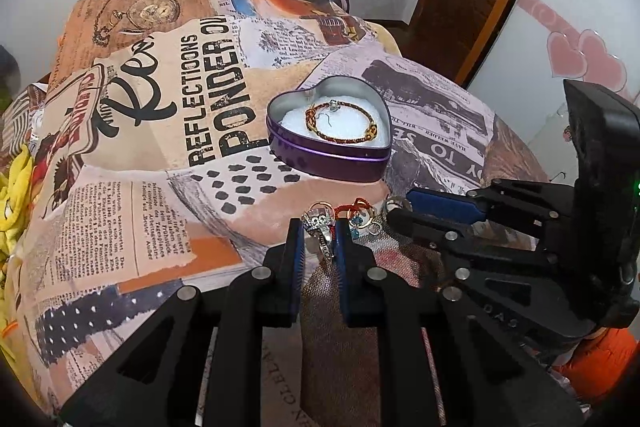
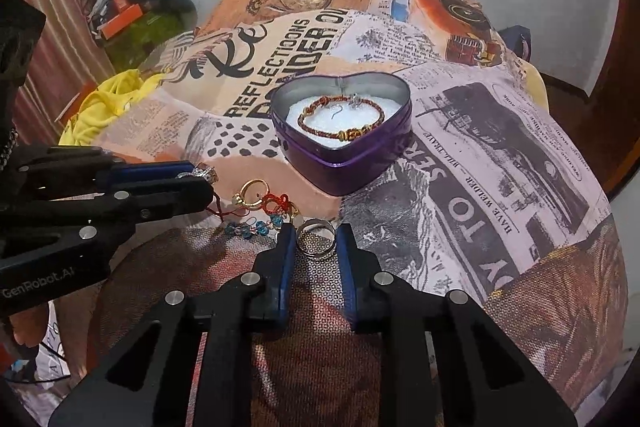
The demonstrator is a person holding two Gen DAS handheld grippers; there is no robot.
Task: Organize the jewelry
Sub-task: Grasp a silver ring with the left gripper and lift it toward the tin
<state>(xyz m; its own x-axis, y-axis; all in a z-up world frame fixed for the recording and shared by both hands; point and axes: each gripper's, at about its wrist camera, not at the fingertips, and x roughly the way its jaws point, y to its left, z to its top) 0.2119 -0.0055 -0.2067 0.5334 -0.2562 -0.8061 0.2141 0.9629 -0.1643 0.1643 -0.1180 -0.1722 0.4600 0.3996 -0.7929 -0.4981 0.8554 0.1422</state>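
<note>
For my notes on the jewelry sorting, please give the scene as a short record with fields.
surface: printed cloth
container: open purple heart tin, white lining
in tin: beaded bracelet
left tongs: shut on silver jewelled piece
right tongs: shut on plain silver ring
loose on cloth: gold ring, red cord, blue bead earrings

Between my right fingers (image 2: 287, 247): polished metal ring (image 2: 315, 238). Beyond: glossy purple tin (image 2: 352, 163), matt printed cloth (image 2: 500, 155) beneath.
</note>
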